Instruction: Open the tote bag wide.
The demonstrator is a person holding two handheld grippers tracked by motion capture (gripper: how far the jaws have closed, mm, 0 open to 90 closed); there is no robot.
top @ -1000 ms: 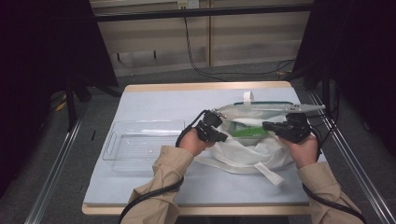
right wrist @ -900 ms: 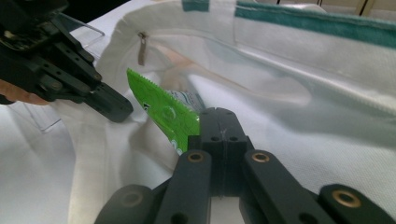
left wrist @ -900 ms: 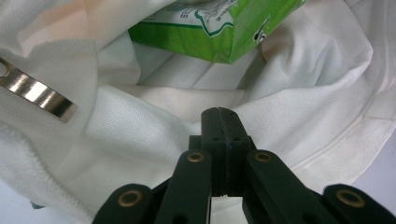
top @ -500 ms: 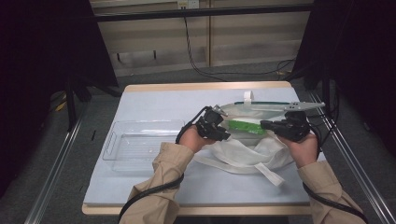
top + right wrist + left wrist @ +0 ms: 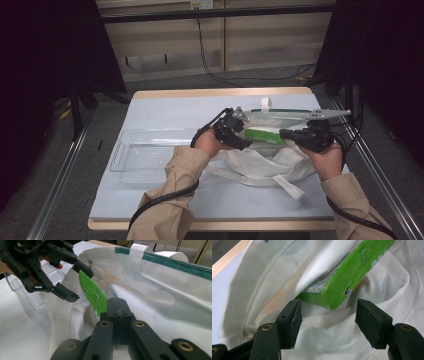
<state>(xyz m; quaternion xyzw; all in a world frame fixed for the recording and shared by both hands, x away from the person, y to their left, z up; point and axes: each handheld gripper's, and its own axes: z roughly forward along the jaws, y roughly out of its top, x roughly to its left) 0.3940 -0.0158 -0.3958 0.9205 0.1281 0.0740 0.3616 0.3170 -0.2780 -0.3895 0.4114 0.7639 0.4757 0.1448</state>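
You're holding both grippers over the white cloth bag [image 5: 260, 162] on the right half of the table [image 5: 165, 107], and the green packet [image 5: 264, 136] is sitting in the bag's open mouth between them. Your left gripper [image 5: 241, 142] is letting go: its jaws have just been opening, and in the left gripper view they're standing apart with the green packet [image 5: 352, 277] lying just beyond them, slanting up and away, its lower corner hanging over the gap but not touching either pad. Under the jaws there's bunched white cloth [image 5: 329, 332].

Your right gripper [image 5: 287, 134] is clenched tight. In the right gripper view its jaws [image 5: 117, 312] are pressed together, and the green packet [image 5: 93, 296] is running right up to them from the left; whether they're pinching the packet's edge or the cloth I can't tell. In the same view your left gripper [image 5: 78, 281] is hovering at the packet's far end, one fingertip right at its top corner. The bag's green-trimmed rim [image 5: 172, 263] is arching behind. A clear plastic tray [image 5: 145, 155] is sitting to the left of the bag, beside your left sleeve [image 5: 175, 185].
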